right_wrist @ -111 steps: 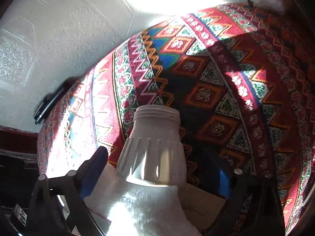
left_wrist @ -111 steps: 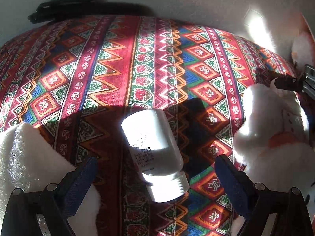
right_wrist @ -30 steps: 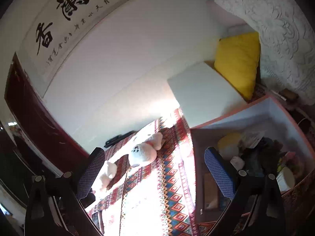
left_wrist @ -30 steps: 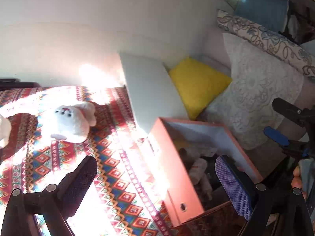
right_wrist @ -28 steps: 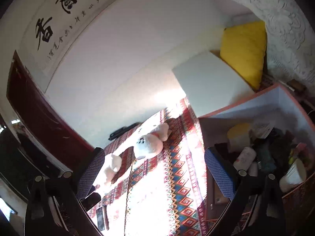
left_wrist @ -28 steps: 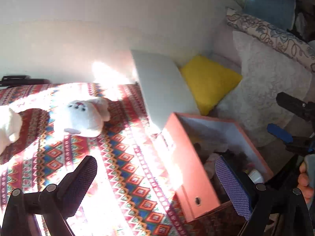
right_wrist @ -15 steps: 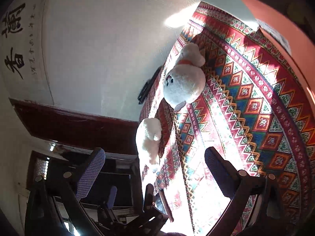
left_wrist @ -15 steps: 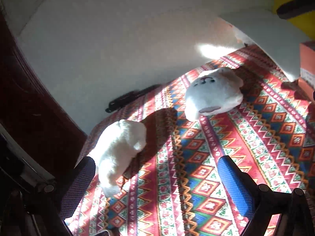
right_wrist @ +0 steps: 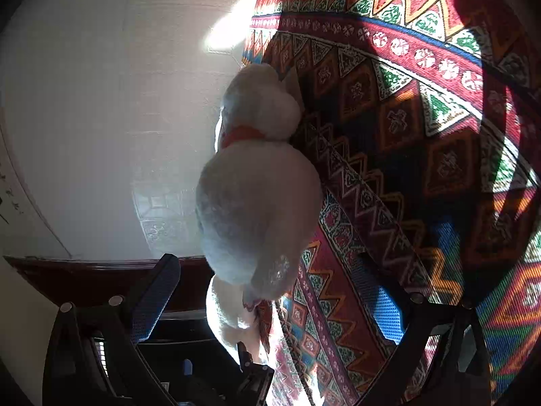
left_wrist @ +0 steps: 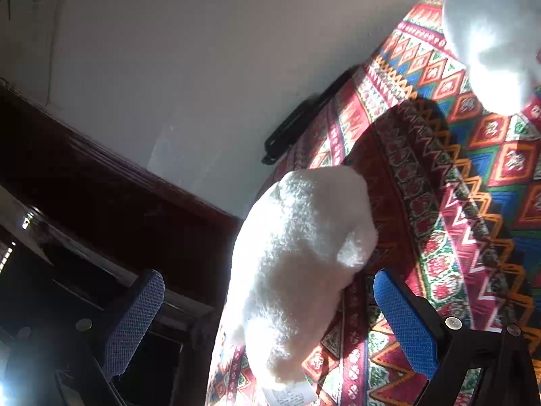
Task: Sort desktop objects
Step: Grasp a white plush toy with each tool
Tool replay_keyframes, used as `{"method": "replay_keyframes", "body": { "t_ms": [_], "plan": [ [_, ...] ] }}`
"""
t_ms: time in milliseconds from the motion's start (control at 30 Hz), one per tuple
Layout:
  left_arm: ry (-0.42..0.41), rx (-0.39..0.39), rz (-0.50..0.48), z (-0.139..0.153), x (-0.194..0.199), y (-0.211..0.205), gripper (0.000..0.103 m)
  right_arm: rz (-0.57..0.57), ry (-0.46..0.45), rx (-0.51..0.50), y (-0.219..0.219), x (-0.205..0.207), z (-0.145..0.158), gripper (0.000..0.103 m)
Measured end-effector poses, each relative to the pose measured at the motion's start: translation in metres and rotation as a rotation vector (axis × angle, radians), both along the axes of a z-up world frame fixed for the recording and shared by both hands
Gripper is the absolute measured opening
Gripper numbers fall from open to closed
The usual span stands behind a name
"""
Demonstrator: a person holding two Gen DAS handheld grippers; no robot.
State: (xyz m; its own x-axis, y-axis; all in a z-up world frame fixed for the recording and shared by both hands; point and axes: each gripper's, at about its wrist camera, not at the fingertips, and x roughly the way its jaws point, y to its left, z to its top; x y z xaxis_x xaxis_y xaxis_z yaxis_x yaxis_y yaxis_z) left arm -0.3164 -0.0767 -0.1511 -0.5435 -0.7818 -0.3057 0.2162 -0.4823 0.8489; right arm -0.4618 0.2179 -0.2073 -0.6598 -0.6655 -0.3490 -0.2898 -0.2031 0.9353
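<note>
A plain white plush toy [left_wrist: 297, 264] with a sewn-in label lies on the patterned cloth [left_wrist: 473, 203] near its left edge. My left gripper [left_wrist: 267, 321] is open, its blue pads either side of this toy's lower half without pressing it. A second white plush with a red collar [right_wrist: 257, 186] lies further along the cloth; its rounded end shows in the left wrist view [left_wrist: 490, 34]. My right gripper [right_wrist: 267, 301] is open, and the collared toy's near end sits between its fingers. The plain plush [right_wrist: 226, 321] shows just beyond it.
A slim black object [left_wrist: 304, 118] rests at the cloth's edge against the white wall. Dark red wooden furniture [left_wrist: 101, 186] runs below the wall on the left. Sunlight and hard shadows cross the cloth [right_wrist: 405, 135].
Both cameras swung away from the orange box and cushions back to the cloth. Each gripper has closed in on a plush toy, which now sits between its open fingers.
</note>
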Motion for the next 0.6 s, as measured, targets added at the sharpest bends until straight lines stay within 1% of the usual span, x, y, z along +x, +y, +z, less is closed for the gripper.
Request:
{"method": "replay_keyframes", "body": {
  "t_ms": [67,100,200,267,300,367,433,500,533,600],
  "plan": [
    [-0.009,-0.028,0.044,-0.013,-0.02,-0.021,0.102,0.023,0.021,-0.007,-0.008,-0.025,-0.007,0.103],
    [-0.011,-0.042,0.065,-0.019,-0.03,-0.032,0.103,0.03,0.037,0.004,-0.012,-0.037,-0.006,0.103],
    [0.01,-0.107,0.025,-0.032,-0.052,-0.041,0.103,0.053,0.085,0.037,-0.025,-0.071,-0.001,0.103],
    [0.018,-0.158,-0.015,-0.04,-0.065,-0.041,0.103,0.071,0.097,0.082,-0.034,-0.088,0.003,0.103],
    [0.015,-0.14,-0.008,-0.04,-0.067,-0.042,0.103,0.081,0.091,0.11,-0.038,-0.094,0.006,0.103],
    [0.002,-0.061,0.033,-0.038,-0.067,-0.045,0.103,0.096,0.057,0.157,-0.045,-0.102,0.011,0.103],
    [-0.011,0.019,0.075,-0.036,-0.066,-0.048,0.103,0.096,0.049,0.17,-0.047,-0.104,0.015,0.103],
    [-0.024,0.098,0.116,-0.033,-0.065,-0.051,0.102,0.086,0.061,0.169,-0.046,-0.104,0.017,0.103],
    [-0.02,0.094,0.126,-0.035,-0.064,-0.049,0.102,0.081,0.07,0.171,-0.046,-0.104,0.019,0.103],
    [-0.012,0.037,0.133,-0.041,-0.061,-0.041,0.102,0.073,0.088,0.186,-0.048,-0.103,0.023,0.103]
  ]
}}
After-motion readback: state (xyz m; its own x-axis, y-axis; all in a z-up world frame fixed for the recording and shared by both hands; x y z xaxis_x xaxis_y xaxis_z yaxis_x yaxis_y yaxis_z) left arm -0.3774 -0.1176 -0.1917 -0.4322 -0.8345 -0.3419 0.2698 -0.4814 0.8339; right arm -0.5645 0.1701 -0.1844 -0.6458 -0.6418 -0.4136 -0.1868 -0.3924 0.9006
